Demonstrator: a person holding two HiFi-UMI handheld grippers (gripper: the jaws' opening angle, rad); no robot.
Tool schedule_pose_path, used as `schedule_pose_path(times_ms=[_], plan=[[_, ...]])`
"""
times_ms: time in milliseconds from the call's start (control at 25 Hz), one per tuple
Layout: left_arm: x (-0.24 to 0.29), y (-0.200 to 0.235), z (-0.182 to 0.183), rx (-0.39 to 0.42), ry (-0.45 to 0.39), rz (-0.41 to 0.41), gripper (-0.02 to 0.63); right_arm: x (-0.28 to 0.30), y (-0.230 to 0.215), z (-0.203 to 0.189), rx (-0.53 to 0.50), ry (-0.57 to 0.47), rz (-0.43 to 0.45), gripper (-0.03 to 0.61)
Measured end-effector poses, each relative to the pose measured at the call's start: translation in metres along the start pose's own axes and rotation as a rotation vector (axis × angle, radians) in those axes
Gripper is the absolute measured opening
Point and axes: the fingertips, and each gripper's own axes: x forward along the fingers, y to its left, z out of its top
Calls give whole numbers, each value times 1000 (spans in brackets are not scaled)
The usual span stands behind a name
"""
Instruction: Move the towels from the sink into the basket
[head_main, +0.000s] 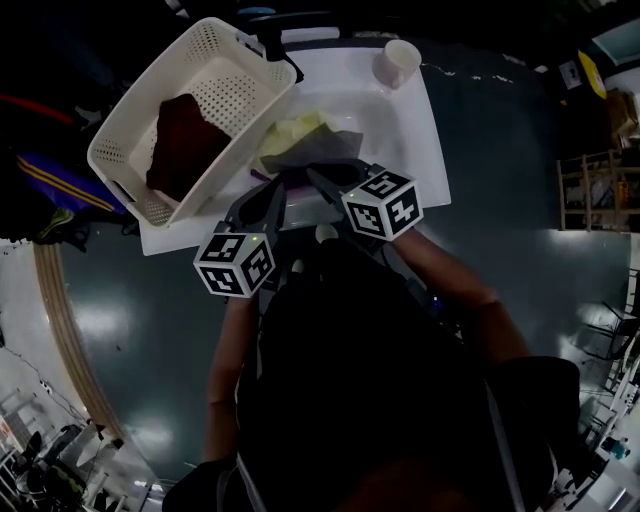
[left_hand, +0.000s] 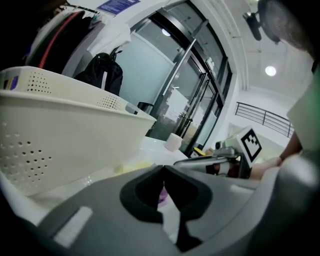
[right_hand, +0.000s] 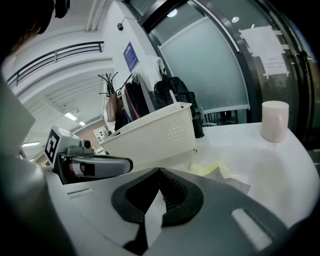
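Note:
A pale yellow towel (head_main: 295, 132) and a grey towel (head_main: 322, 152) lie crumpled in the white sink (head_main: 400, 130). A dark red towel (head_main: 185, 140) lies inside the white perforated basket (head_main: 130, 130) at the sink's left. My left gripper (head_main: 272, 195) and right gripper (head_main: 322, 180) hover side by side over the sink's near edge, short of the towels. Both have their tips together and nothing between them. The left gripper view shows its shut gripper (left_hand: 162, 169), a purple scrap (left_hand: 161, 196) behind it, and the basket wall (left_hand: 60, 145). The right gripper (right_hand: 159, 171) points toward the yellow towel (right_hand: 207, 169).
A white cup (head_main: 397, 60) stands at the sink's far right corner. A dark faucet (head_main: 275, 40) sits at the back, next to the basket. Dark floor surrounds the counter. Coats hang on a rack (right_hand: 137, 100) behind the basket.

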Motion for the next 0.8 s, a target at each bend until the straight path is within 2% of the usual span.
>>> schedule_pose_path(times_ms=[560,640,800], plan=[[49,13,9,-19,17,36,5,20,-65,4,-50,100,25,2],[54,15,9,-23,21,41,5,24,-69,0,-59,126,44,39],[61,19,6,-37,29,59,5,34,-75,-7,-93,176,82,55]])
